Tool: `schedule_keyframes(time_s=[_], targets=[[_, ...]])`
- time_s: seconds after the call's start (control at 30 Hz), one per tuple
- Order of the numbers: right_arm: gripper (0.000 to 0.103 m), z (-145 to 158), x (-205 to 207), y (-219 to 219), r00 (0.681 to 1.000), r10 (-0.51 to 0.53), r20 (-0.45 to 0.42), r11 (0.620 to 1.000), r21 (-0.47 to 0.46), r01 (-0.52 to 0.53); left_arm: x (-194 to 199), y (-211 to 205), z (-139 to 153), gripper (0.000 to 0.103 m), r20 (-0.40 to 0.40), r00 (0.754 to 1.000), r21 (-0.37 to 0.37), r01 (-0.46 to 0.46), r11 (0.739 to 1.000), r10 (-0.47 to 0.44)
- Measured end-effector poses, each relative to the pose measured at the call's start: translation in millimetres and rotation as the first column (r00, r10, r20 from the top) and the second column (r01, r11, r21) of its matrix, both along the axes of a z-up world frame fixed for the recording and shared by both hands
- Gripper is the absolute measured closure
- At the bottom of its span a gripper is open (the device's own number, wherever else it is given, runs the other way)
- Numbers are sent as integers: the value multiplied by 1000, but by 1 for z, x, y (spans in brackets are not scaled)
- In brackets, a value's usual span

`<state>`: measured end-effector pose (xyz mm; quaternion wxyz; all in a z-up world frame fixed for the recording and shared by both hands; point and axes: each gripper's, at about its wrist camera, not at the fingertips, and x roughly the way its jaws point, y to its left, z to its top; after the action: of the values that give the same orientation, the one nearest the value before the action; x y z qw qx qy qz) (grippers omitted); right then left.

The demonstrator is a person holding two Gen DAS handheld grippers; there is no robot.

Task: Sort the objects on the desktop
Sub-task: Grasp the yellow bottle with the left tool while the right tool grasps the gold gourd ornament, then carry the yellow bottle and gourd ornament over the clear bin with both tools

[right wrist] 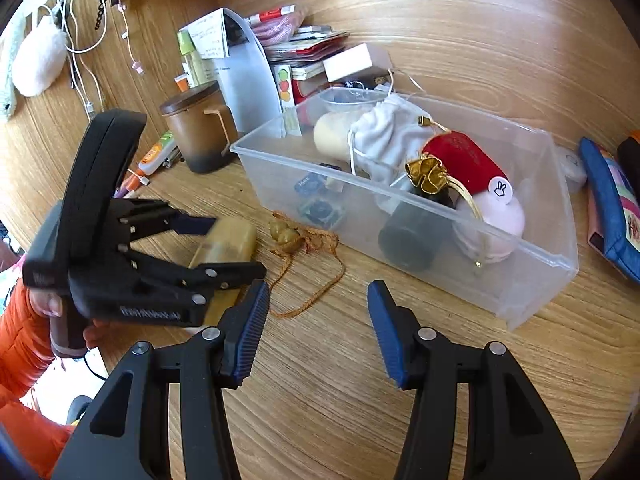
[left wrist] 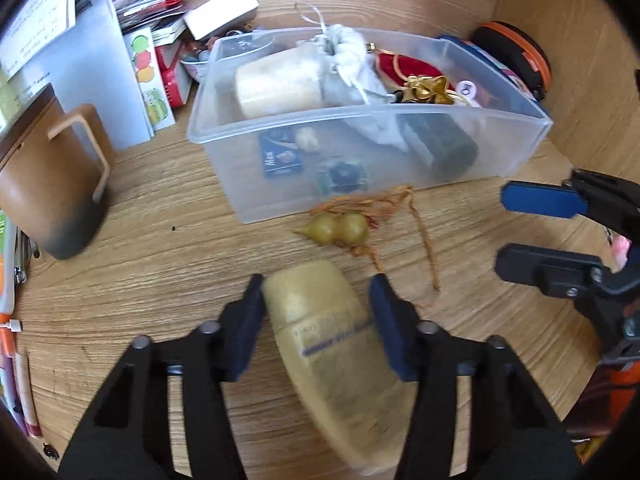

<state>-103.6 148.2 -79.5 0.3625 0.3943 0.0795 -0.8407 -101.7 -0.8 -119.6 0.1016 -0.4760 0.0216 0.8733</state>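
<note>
A pale yellow bottle [left wrist: 320,320] lies on the wooden desk between the fingers of my left gripper [left wrist: 316,280], and both pads touch its sides. The right wrist view shows the same grip from the side, with the left gripper [right wrist: 236,246] around the bottle [right wrist: 230,242]. Just beyond the bottle lies a small gourd charm [left wrist: 336,230] on an orange cord, close to the front wall of a clear plastic bin [left wrist: 360,152]. The bin holds a cream jar, a white pouch, a red pouch and several small items. My right gripper [right wrist: 318,286] hangs open over bare desk, with nothing between its fingers.
A brown lidded mug [left wrist: 52,184] stands left of the bin. Boxes, booklets and papers are stacked behind it. Pens [left wrist: 12,320] lie along the left edge. An orange-and-black round case [left wrist: 516,56] and a blue pouch [right wrist: 612,208] sit right of the bin. An orange sleeve [right wrist: 20,340] holds the left gripper.
</note>
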Motion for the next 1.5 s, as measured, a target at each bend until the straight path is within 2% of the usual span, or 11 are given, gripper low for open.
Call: schedule_keyframes(time_s=[0.1,0.3,0.37,0.6,0.73,0.83,0.97,1.0,1.13,1.27,1.5], targets=[[55,-1,-3,-3,1000,13,9,1000,4,-13,6,-2,2,62,-5,1000,-11,13,1000,-13],[55,-8,-8,-26,999,53,10,998,42,-54,22,-22,4,63,22,1000,-39,5,999,-4],[55,-11,-11,-36,998,59,1,996,72,-58,32,-24,4,61,22,1000,-49,8,999,-7],[55,-24,-22,-65,997,71,26,990,122,-73,62,-42,7,44,3,1000,-56,9,998,-9],[55,-31,-27,-83,998,68,17,986,153,-70,70,-52,-3,44,27,999,-37,-23,999,24],[56,-36,-29,-93,998,60,3,984,166,-60,76,-57,-5,45,4,999,-25,-43,999,43],[75,-39,-26,-104,997,75,-34,982,176,-68,79,-62,-6,51,-22,997,-6,-75,997,74],[75,-39,-25,-106,996,80,-43,981,181,-71,79,-62,-6,54,-27,996,-3,-83,997,83],[75,-36,-23,-108,996,88,-23,986,144,-84,74,-67,-5,56,-29,992,49,-118,992,119],[75,-24,-19,-101,996,81,-40,992,102,-77,73,-67,-3,56,-38,990,66,-134,989,137],[75,-3,-5,-77,996,64,-61,997,47,-61,70,-57,20,56,-111,985,84,-125,989,134]])
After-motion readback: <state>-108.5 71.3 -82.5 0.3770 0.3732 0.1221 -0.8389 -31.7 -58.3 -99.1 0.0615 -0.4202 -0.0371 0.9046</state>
